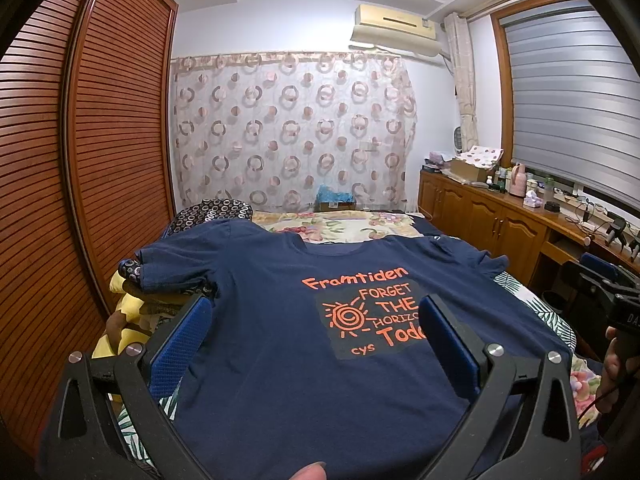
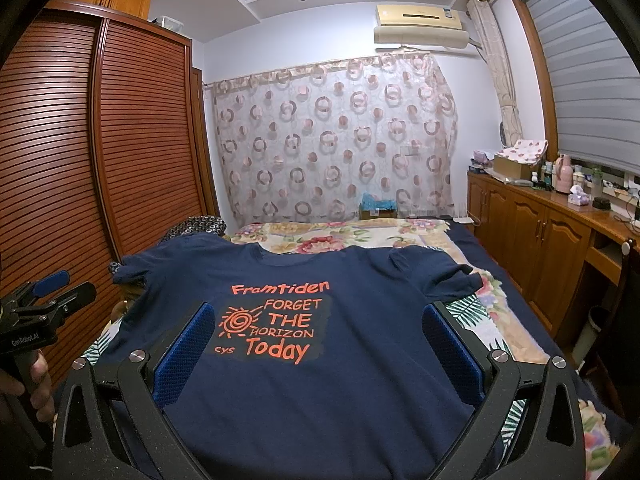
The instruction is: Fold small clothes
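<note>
Matt navy cloth T-shirt (image 2: 340,392) with orange print; textured blue pads (image 1: 180,344) on matt black plastic jaws; glossy slatted wood wardrobe (image 1: 100,140).

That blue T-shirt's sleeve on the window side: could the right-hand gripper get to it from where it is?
Probably yes. The right gripper hovers open over the T-shirt, and that sleeve lies flat on the bed with nothing on it or in between.

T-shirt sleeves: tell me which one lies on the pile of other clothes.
The left sleeve, by the wardrobe; it rests on the clothes pile, while the right sleeve lies on the bedspread.
</note>
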Demonstrator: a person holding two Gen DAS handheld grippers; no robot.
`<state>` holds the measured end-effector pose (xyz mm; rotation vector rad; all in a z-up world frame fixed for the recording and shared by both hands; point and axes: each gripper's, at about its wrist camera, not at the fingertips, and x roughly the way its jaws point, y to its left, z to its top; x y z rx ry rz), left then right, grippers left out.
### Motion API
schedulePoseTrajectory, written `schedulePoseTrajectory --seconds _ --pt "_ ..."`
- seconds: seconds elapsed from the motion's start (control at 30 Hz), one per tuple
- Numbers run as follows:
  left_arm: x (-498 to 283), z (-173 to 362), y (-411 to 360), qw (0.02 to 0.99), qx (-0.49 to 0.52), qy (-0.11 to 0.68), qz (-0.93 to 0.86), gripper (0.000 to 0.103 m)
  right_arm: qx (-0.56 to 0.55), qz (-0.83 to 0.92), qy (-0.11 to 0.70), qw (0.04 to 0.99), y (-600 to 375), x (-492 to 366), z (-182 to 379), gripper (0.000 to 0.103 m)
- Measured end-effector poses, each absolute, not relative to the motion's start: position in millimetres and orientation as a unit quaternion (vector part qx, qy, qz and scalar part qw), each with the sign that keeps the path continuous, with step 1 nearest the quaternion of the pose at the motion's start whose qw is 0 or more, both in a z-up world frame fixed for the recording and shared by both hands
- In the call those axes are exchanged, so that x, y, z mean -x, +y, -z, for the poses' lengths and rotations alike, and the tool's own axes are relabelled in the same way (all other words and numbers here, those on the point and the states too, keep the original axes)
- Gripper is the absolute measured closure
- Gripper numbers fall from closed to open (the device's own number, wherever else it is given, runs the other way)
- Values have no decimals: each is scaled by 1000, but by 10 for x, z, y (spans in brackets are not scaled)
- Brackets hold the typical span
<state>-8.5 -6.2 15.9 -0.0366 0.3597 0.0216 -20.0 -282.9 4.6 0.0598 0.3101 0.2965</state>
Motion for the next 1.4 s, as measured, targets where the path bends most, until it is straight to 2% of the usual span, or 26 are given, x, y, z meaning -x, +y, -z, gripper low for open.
schedulePoseTrajectory --seconds 1.0,1.4 --pt "100 -150 -80 984 16 178 -10 0 -31 -150 152 977 -2782 215 -63 0" --pt "-26 -12 162 978 22 205 -15 0 -29 -192 168 967 -2709 -24 -7 0"
